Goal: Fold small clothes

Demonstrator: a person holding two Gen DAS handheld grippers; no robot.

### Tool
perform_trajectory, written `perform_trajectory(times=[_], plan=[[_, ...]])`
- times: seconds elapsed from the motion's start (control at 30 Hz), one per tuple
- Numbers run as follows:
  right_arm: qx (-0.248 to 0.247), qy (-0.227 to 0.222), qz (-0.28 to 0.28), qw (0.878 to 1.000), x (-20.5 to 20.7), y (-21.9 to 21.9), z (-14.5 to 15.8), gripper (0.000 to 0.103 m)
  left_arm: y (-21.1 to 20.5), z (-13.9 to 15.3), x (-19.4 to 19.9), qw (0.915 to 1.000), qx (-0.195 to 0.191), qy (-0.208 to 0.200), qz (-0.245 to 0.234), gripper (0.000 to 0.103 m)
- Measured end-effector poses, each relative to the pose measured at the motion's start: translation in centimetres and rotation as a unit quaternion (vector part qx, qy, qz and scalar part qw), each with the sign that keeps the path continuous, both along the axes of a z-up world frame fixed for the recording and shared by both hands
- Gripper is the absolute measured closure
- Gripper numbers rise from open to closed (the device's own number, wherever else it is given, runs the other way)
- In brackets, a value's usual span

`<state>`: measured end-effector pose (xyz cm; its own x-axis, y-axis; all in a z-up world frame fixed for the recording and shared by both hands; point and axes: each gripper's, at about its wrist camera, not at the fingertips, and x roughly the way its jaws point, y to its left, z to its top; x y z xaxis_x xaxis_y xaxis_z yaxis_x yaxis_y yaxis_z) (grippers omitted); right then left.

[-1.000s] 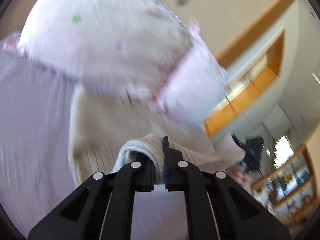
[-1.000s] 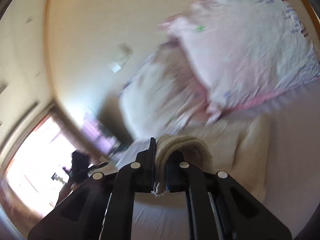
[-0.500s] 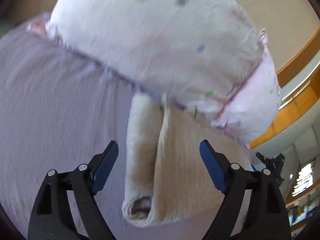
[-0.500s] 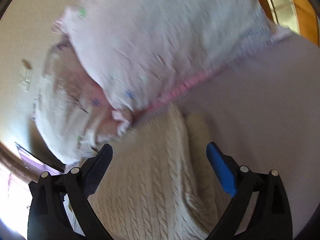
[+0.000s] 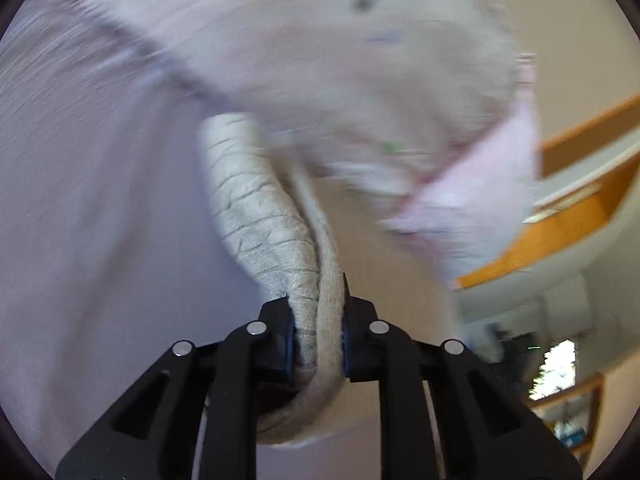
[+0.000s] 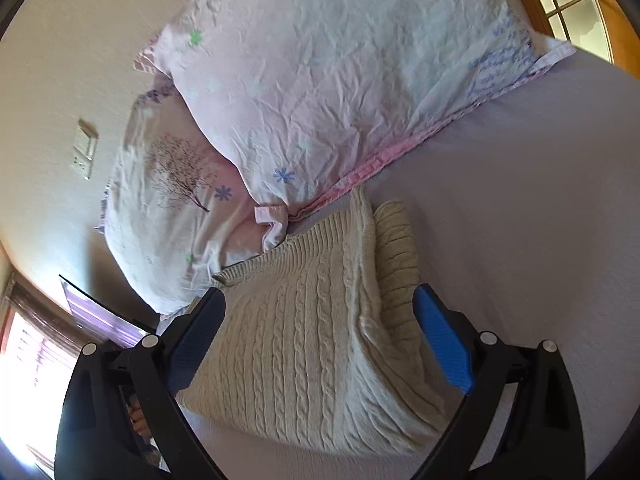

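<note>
Half folded at most: left gripper (image 5: 318,334) clamped on cream sweater (image 6: 320,332) edge, right gripper (image 6: 320,344) wide open, empty; more folds left.

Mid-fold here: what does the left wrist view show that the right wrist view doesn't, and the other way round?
Only the left wrist view shows the left hand-held gripper shut on a rolled edge of the sweater; the rest is motion-blurred. Only the right wrist view shows the right hand-held gripper open over the sweater's cable-knit body, a second pillow with a tree print, and a wall switch. Both show the cream sweater, the floral pillow and the lavender bedsheet.
</note>
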<state>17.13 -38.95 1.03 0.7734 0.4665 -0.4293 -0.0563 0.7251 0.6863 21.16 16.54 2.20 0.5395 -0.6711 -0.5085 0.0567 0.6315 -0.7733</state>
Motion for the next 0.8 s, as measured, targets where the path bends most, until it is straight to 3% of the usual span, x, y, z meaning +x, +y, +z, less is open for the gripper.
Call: perform_trajectory(times=[0.1, 0.2, 0.23, 0.33, 0.4, 0.43, 0.47, 0.53, 0.63, 0.8], plan=[[-0.02, -0.026, -0.022, 0.999, -1.5, -1.2, 1.1, 0.006, -5.6, 4.5, 0.8, 0.9946, -0.063, -0.063, -0.053, 0.087], [-0.03, -0.048, -0.051, 0.997, -2.5, -2.5, 1.9, 0.006, -15.7, 6.9, 2.3, 0.9751, -0.137, -0.098, -0.144, 0.086], [-0.022, -0.047, -0.059, 0.997, -2.5, -3.1, 1.8, 0.006, -18.4, 6.9, 2.7, 0.9704, -0.15, -0.095, -0.164, 0.082], [-0.007, -0.021, -0.065, 0.998, -2.2, -4.4, 1.1, 0.006, -28.4, 5.2, 4.2, 0.9513, -0.172, -0.039, -0.253, 0.05], [0.016, 0.0, -0.046, 0.999, -2.0, -5.3, 0.4, 0.006, -29.3, 4.7, 4.2, 0.952, -0.152, -0.027, -0.264, 0.044], [0.024, 0.004, -0.037, 0.999, -1.8, -5.6, 0.2, 0.004, -28.3, 4.7, 4.1, 0.9556, -0.141, -0.038, -0.256, 0.035], [0.034, 0.01, -0.023, 0.999, -1.4, -6.0, -0.1, 0.001, -27.1, 4.9, 3.9, 0.961, -0.128, -0.051, -0.24, 0.024], [0.051, 0.025, 0.003, 0.998, -0.3, -6.1, -0.7, 0.001, -22.8, 5.2, 3.4, 0.9789, -0.059, -0.09, -0.174, 0.015], [0.073, 0.061, 0.065, 0.993, 2.4, -4.3, -2.0, 0.001, -19.2, 4.0, 3.7, 0.9894, 0.042, -0.069, -0.121, 0.014], [0.055, 0.123, 0.1, 0.986, 5.5, -1.3, -4.0, 0.001, -19.0, 0.0, 4.6, 0.9882, 0.073, 0.002, -0.134, 0.014]])
